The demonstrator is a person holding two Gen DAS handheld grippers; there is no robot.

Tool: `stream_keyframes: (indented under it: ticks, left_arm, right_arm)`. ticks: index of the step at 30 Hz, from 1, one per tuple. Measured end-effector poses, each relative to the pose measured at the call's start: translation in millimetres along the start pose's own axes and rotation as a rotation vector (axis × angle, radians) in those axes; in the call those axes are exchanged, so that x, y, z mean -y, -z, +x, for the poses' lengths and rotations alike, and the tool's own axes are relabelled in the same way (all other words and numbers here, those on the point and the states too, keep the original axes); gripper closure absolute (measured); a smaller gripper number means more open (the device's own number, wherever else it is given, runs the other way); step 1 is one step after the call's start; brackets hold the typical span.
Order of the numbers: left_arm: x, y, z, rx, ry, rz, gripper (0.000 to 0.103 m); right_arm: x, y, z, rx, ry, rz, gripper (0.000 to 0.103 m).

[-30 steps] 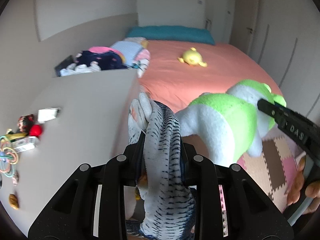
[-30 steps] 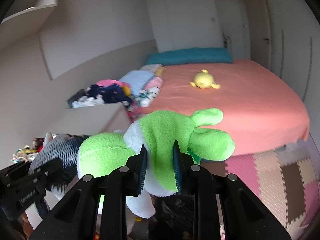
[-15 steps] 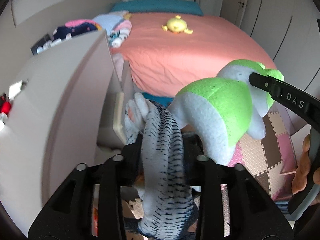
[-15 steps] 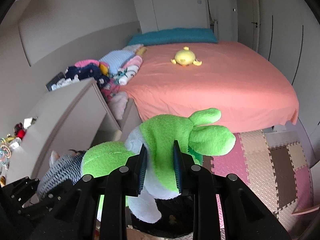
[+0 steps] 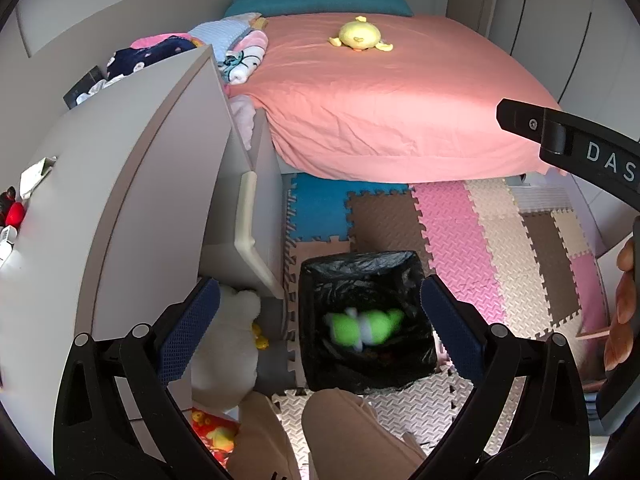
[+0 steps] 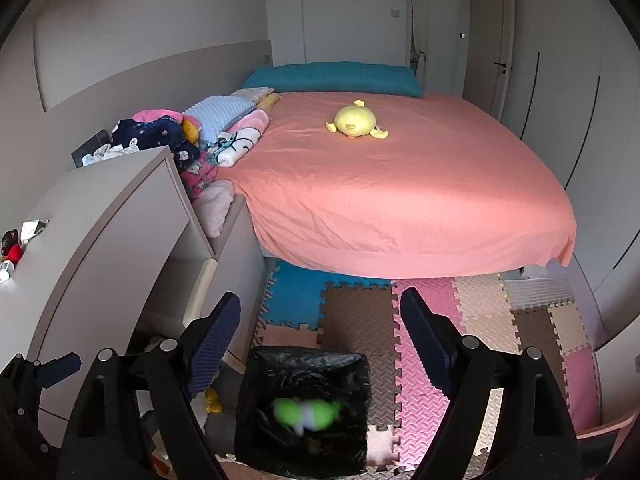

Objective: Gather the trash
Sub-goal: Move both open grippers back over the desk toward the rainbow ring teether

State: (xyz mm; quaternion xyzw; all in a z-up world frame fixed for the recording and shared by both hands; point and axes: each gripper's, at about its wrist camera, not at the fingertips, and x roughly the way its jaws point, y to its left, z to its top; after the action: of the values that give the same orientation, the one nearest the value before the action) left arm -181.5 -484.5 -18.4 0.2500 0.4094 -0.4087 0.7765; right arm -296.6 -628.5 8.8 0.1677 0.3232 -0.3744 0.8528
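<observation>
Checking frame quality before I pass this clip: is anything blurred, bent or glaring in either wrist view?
Left wrist view: the green plush toy in the black-lined bin is motion-smeared, the rest is sharp; fisheye bends the desk edge. Right wrist view: the same toy is blurred, the bed is crisp, and daylight glares on the desk's left end.

Foam-tile floor [image 5: 460, 216] carries black-lined bin [image 5: 360, 264]; bed [image 5: 380, 100] carries yellow plush [image 5: 358, 36].

Coral bed [image 6: 400, 192], puzzle-mat floor [image 6: 480, 320]
</observation>
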Motion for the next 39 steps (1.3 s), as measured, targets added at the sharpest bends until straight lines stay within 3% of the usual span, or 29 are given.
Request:
stream_keyframes:
  ticks: [11,18,29,39]
  left_arm:
    - [-17,0,-15,0.022,0.004,-0.034,0.006]
    - [-51,0,-36,0.047,-0.035,-0.066,0.006]
    - [-149,6,-77,0.102,-0.171,-0.19,0.006]
    - [-260,36,-112,0.127,-0.324,-0.406,0.006]
  right_arm:
    - [-23,-8,-13,0.019,-0.047,-0.024,0.018]
    - [-64,-20,-28,0.044,-0.147,-0.068,0.018]
    - [-164,-32,-42,0.053,-0.359,-0.198,0.013]
    - [-259,-35,-38,-0.006,-0.508,-0.283,0.013]
